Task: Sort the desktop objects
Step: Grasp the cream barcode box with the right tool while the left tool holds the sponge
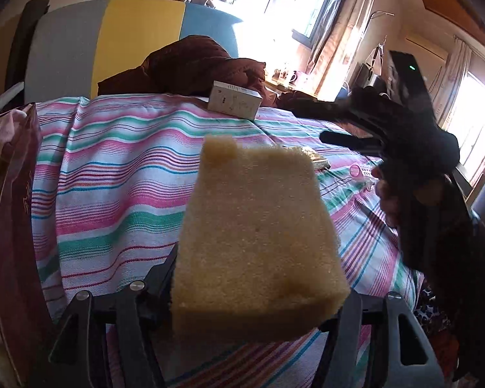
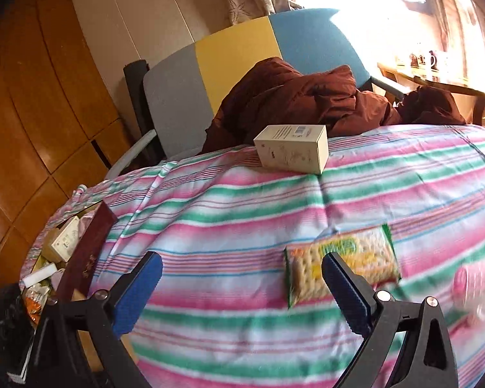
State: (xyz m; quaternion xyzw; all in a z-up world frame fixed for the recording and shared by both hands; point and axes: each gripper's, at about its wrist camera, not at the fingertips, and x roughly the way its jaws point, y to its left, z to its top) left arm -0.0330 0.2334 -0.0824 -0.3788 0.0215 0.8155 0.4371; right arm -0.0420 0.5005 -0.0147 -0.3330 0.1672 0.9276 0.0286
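The yellow sponge (image 1: 252, 236) sits right between the jaws of the left gripper (image 1: 242, 304), clamped at its near end and sticking out forward, lifted clear above the striped cloth (image 1: 119, 168) covering the counter. It fills most of the left wrist view, tilted a bit.

The right gripper (image 2: 242, 287) has its jaws spread wide with nothing between them, blue pads (image 2: 139, 291) showing. It hovers over the cloth, and the cracker packet (image 2: 342, 265) lies flat just past the right jaw, partly behind it. In the left view that same gripper reaches in from the right edge, a bit of the person's hand (image 1: 388, 200) around its handle.

A white carton (image 2: 292, 148) lies on its side at the far edge of the counter, in front of a brown jacket (image 2: 304, 97) piled on a chair. A dark red box (image 2: 87, 252) with odds and ends inside stands at the left edge.
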